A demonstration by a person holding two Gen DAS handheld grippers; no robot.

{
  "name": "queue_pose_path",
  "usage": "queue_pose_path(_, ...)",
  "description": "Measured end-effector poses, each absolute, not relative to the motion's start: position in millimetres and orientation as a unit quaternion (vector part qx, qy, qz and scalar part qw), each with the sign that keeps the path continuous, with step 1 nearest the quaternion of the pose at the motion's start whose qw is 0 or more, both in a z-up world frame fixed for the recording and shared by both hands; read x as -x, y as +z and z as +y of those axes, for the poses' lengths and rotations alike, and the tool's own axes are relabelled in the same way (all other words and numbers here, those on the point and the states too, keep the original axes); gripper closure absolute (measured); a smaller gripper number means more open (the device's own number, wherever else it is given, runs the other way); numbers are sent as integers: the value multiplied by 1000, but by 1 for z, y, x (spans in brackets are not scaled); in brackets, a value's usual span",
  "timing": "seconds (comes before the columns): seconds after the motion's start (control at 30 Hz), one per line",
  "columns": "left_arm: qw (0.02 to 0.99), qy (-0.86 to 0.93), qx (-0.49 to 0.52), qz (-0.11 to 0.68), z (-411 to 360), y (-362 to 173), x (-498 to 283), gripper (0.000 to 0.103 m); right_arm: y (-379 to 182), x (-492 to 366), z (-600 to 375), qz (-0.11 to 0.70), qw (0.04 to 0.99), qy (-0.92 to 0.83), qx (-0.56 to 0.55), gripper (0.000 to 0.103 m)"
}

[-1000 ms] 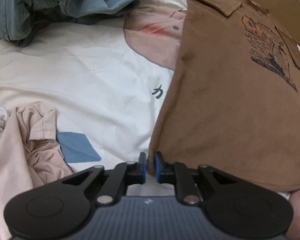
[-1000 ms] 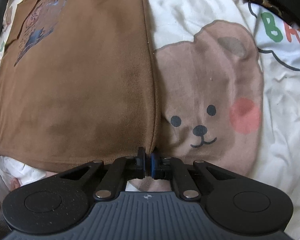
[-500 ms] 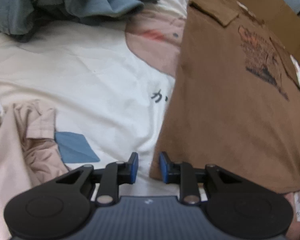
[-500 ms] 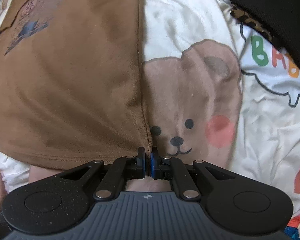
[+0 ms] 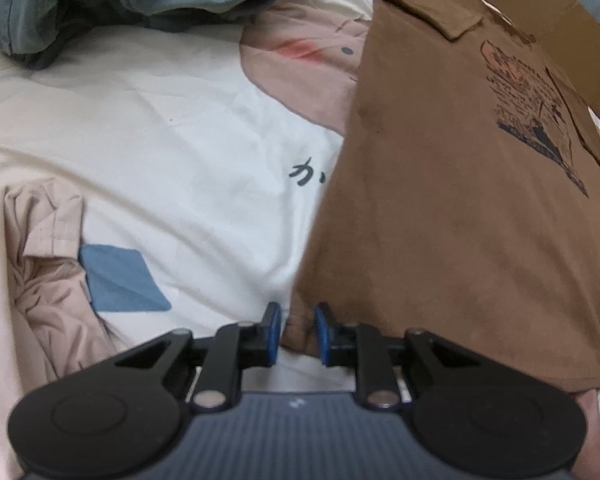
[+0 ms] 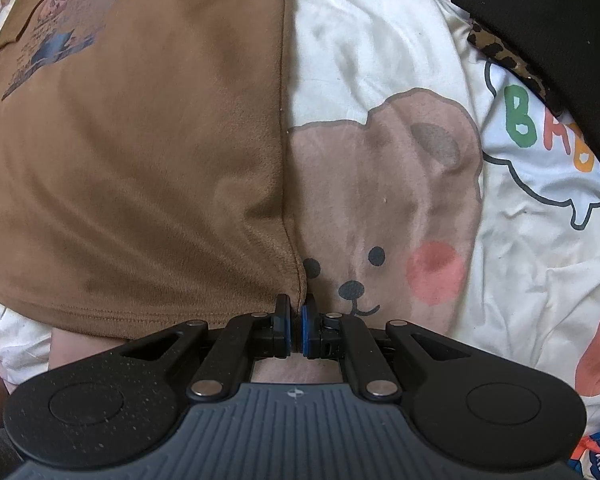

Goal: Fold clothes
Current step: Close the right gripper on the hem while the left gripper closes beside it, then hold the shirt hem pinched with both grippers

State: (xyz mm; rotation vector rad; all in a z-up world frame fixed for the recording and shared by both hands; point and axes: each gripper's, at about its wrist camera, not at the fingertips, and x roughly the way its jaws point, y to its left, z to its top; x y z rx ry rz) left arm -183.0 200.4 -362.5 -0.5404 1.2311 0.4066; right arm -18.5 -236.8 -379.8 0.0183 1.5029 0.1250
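The brown shirt (image 5: 460, 208) lies flat on the bed sheet (image 5: 180, 140). Right tool (image 6: 296, 320) pinches its lower-center hem corner; left tool (image 5: 296, 332) is spread around the opposite corner — next, judging by this, close and lift both for the fold.

Soft, even, dim-to-moderate indoor light, no glare. Strong fisheye bending at every edge, dark vignette in the corners. Left wrist view slightly smeared, print on the brown shirt (image 5: 460, 220) fuzzy. Right wrist view sharper, bedsheet (image 6: 380, 40) wrinkles crisp. Faint shadow under the shirt's near hem. Near gripper bodies dark, slightly soft.
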Motion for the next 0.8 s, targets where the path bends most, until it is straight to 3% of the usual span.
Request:
queue_pose_path(0.07,762,190,254,565,200,-362,184,84,-380,18,-236,683,728,58,-6,100)
queue_pose_path(0.13,759,186,254,570,199,-360,185,97,-380,19,-237,684,727,59,-6,100)
queue_pose_path(0.57,761,164,236,581,219,-298,200,99,-340,39,-246,671,735,90,-39,100)
queue_pose_path(0.8,749,164,205,608,214,-307,201,99,-325,29,-252,669,737,86,-42,101)
